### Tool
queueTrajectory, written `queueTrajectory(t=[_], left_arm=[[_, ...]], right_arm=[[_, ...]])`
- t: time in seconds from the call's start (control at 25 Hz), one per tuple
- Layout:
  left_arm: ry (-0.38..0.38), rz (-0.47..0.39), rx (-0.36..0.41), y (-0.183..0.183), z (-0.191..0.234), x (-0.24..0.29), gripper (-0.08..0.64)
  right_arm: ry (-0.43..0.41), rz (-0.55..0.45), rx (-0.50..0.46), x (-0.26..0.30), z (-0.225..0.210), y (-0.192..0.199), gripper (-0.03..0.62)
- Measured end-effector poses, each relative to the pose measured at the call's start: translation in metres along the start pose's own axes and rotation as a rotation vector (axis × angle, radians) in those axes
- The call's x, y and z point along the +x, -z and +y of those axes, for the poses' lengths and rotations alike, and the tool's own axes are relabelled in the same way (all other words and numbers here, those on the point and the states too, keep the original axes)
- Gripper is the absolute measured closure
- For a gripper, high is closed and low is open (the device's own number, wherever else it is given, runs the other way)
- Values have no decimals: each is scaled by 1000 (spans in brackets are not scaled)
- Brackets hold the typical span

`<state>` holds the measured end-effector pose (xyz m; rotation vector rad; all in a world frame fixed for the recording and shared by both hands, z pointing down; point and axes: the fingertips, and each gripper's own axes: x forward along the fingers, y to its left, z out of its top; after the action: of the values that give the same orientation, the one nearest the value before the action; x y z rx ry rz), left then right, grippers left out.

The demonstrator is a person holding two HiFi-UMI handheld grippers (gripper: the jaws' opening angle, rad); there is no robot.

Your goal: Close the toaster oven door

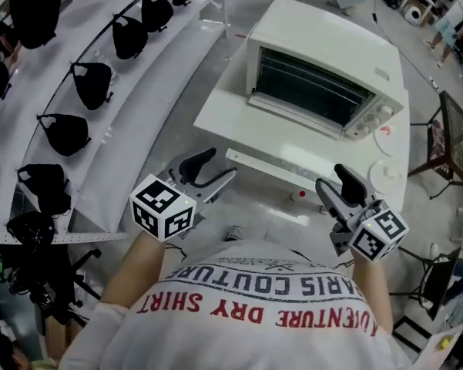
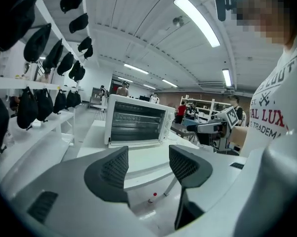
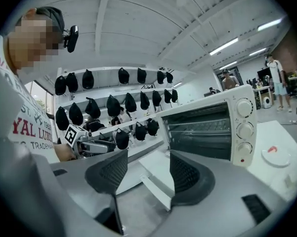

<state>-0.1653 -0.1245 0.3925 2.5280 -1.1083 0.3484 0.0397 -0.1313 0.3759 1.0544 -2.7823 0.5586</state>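
A white toaster oven [image 1: 323,68] sits on a white tabletop [image 1: 219,108], and its door [image 1: 281,160] hangs fully open, folded down flat toward the person with its front edge reaching past the tabletop. The left gripper [image 1: 222,166] is held out in front of the chest, pointing forward and slightly down near the door's left end, its black jaws spread apart with nothing gripped. The right gripper [image 1: 330,177] mirrors it near the door's right end, jaws likewise apart and empty, with rows of black caps [image 1: 88,83] on racks at the left.
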Motion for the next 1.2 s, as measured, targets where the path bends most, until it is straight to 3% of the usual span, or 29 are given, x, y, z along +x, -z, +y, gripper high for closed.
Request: queueTrajectory(t=[0.24, 0.44, 0.64, 0.92, 1.2], left_arm=[[38, 76, 23, 31, 35, 24, 268], [64, 136, 80, 59, 52, 44, 252], [90, 200, 114, 92, 60, 62, 247], [73, 279, 171, 138, 78, 87, 249], [89, 352, 170, 176, 88, 107, 249]], right_arm=[[197, 64, 19, -6, -34, 47, 314], [304, 118, 53, -19, -53, 83, 308], [362, 152, 85, -24, -65, 115, 308], [422, 262, 50, -14, -76, 161, 308], [485, 331, 119, -5, -90, 205, 308]])
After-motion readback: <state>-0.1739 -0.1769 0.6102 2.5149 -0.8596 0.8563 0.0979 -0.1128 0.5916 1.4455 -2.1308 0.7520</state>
